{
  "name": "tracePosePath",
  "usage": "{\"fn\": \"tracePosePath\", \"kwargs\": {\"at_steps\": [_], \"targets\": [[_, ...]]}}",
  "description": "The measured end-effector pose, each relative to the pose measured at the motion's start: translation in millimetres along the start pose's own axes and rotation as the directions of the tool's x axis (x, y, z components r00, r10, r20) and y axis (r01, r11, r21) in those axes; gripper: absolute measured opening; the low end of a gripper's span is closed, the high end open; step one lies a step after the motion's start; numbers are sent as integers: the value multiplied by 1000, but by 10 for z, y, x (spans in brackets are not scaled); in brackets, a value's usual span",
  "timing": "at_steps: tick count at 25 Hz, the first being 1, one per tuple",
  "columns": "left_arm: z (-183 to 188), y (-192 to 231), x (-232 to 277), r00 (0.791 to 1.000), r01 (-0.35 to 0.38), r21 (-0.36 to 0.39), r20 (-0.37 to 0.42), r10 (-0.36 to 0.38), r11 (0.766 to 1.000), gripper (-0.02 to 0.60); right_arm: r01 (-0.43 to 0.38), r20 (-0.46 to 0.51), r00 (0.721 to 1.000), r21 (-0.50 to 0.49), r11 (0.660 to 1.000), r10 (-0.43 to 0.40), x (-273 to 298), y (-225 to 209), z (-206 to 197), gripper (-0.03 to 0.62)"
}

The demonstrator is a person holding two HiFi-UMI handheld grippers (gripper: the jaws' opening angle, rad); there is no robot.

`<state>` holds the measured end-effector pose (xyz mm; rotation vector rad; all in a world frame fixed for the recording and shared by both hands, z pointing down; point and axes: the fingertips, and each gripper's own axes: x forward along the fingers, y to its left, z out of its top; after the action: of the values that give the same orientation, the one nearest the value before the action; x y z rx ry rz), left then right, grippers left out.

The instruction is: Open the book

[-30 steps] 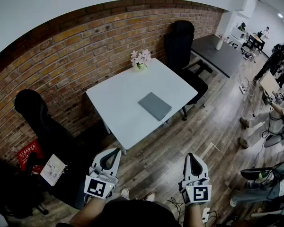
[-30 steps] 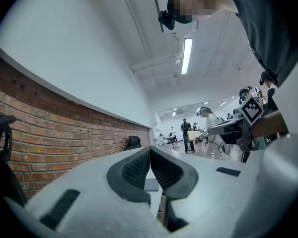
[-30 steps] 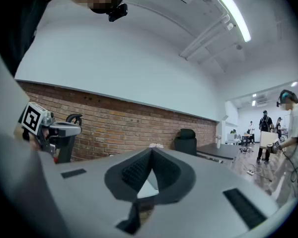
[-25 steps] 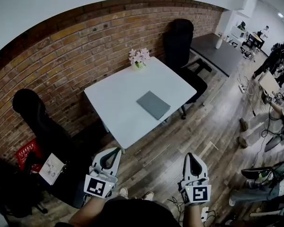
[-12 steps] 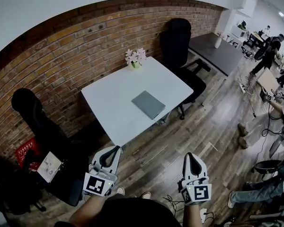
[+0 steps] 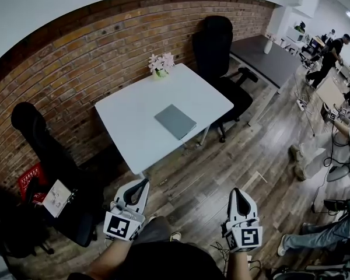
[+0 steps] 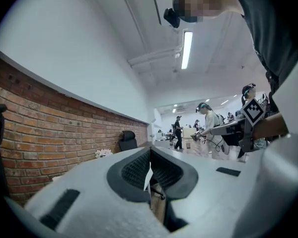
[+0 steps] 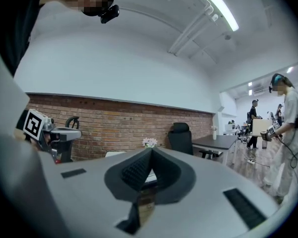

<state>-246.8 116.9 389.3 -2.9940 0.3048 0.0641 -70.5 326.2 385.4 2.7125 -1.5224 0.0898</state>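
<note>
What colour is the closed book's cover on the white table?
Plain grey; the flat grey book shows best in the head view.

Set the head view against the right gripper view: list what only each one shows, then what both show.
Only the head view: the closed grey book lying flat on the top of the white table.

Only the right gripper view: the ceiling light strip, and the right gripper seen along its jaws, which are closed together with nothing between them.

Both: the brick wall, the pink flowers, the black office chair, the dark desk and the table, seen edge-on from the gripper.
</note>
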Motion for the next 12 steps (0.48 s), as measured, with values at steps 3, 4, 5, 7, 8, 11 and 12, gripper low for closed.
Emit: {"fn": "tracePosePath", "kwargs": {"at_steps": [3, 4, 5, 7, 8, 11, 12], "targets": [[-11, -44, 106, 1000, 2, -2, 2, -2, 1000, 25, -5, -6, 1000, 1, 1000, 5, -11, -82, -86, 11], [-17, -59, 148, 1000, 6, -1, 1, -6, 1000, 25, -14, 0, 1000, -1, 1000, 14, -5, -104, -124, 11], [-32, -78, 192, 1000, 12, -1, -2, -12, 1000, 25, -19, 5, 1000, -1, 1000, 19, 3, -127, -157, 11], [-75, -111, 303, 1000, 27, -4, -4, -27, 1000, 25, -21, 6, 1000, -1, 1000, 21, 53, -181, -191, 11], [-99, -116, 370, 999, 33, -8, -3, -33, 999, 26, -20, 3, 1000, -1, 1000, 20, 98, -210, -200, 11], [-215, -71, 600, 999, 42, -24, -12, -42, 999, 26, -4, -13, 1000, -1, 1000, 4, 290, -337, -228, 11], [-262, -41, 688, 999, 41, -32, -16, -41, 999, 25, -2, -15, 1000, -3, 1000, 2, 364, -395, -240, 11]]}}
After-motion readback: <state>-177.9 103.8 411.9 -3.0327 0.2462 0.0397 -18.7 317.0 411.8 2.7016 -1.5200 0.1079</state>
